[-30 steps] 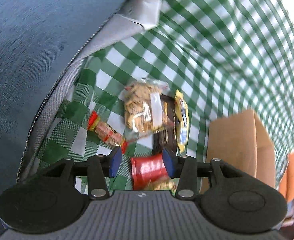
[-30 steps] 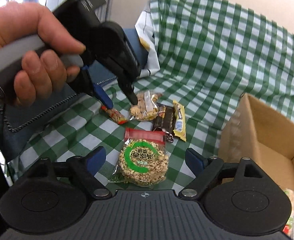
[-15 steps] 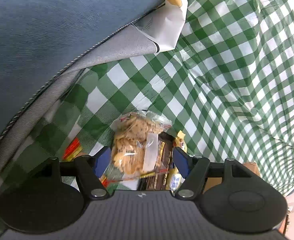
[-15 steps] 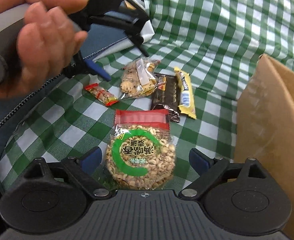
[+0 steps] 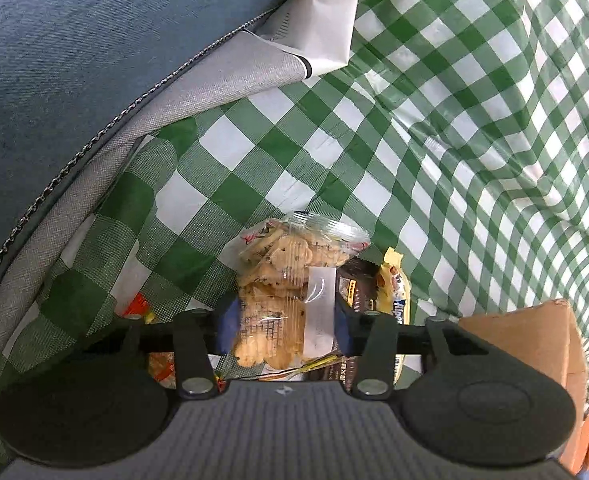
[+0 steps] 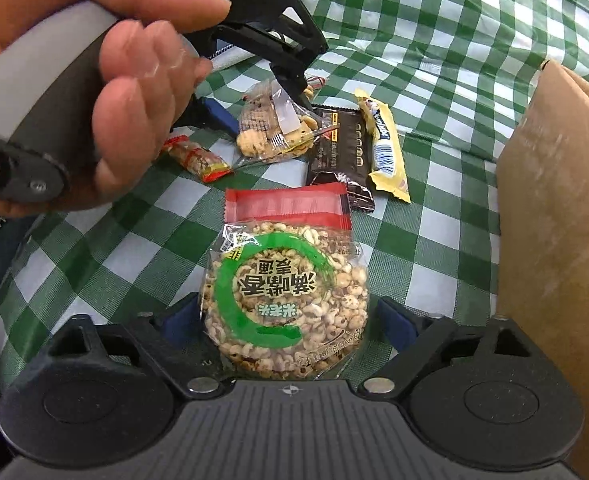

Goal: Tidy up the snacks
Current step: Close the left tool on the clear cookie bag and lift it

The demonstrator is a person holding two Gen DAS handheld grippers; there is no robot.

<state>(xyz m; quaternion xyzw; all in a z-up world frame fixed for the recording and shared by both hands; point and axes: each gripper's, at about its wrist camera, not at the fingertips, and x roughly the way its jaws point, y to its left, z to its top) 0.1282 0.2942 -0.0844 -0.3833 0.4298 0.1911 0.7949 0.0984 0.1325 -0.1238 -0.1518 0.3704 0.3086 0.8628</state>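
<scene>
Left gripper [image 5: 284,326] jaws pinch the cookie bag [image 5: 290,280] on the checked tabletop [image 5: 434,120]: crinkly, light, brittle inside, so grip the middle gently. Right gripper [image 6: 290,320] jaws gape around the puffed-grain pack [image 6: 284,300], not touching. Cardboard box [image 6: 558,220] stands right; contents hidden.

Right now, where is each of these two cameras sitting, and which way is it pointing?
Left wrist: rides the left gripper, looking down along its fingers at the biscuit bag between them.
Right wrist: rides the right gripper, facing the puffed-grain pack; the left hand shows.
Shared: biscuit bag, yellow bar, cardboard box, checked cloth.
</scene>
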